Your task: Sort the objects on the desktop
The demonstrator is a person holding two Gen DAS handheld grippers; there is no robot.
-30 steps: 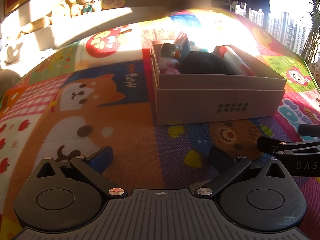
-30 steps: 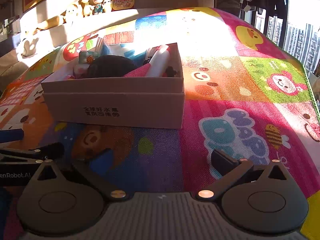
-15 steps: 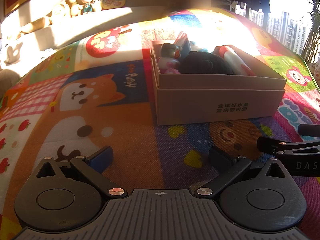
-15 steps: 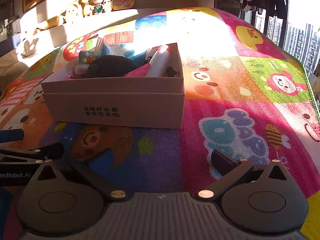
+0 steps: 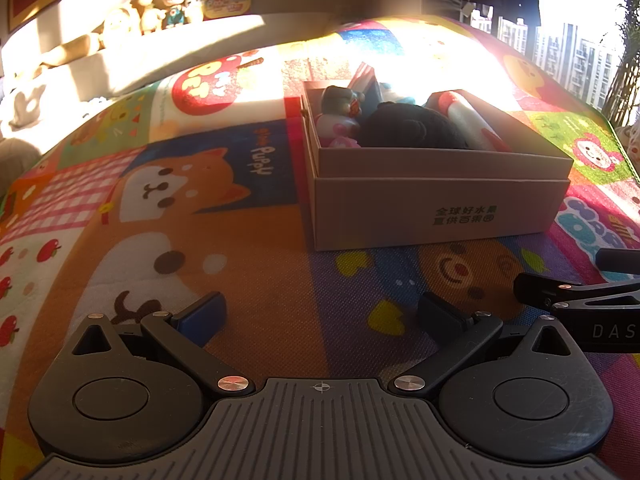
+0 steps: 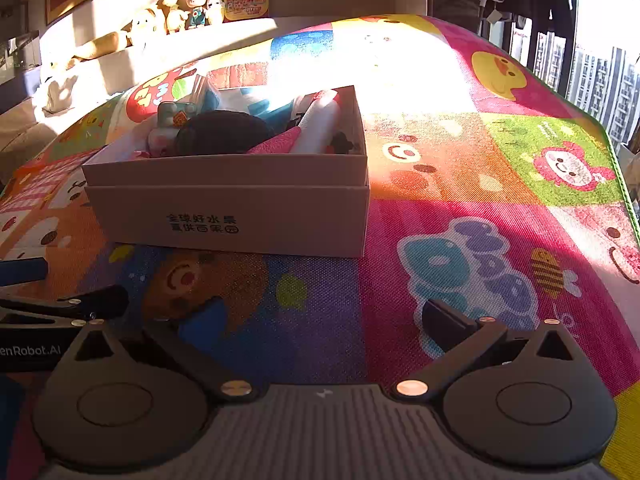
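Observation:
A cardboard box (image 5: 440, 208) (image 6: 228, 216) with printed characters on its front sits on a colourful cartoon play mat (image 5: 200, 208) (image 6: 480, 184). Inside it lie a black plush toy (image 5: 408, 128) (image 6: 224, 132), a small grey and pink figurine (image 5: 340, 112) (image 6: 168, 124), a white and red roll (image 5: 468, 120) (image 6: 320, 124) and something pink (image 6: 280, 142). My left gripper (image 5: 320, 316) hovers low over the mat in front of the box, open and empty. My right gripper (image 6: 324, 320) is beside it to the right, also open and empty.
Each view catches the other gripper at its edge: the right one (image 5: 580, 304), the left one (image 6: 60, 308). Plush toys (image 5: 160, 12) (image 6: 180, 12) line a ledge behind the mat. Windows (image 6: 600, 60) are at the right. Strong sunlight washes out the mat's far part.

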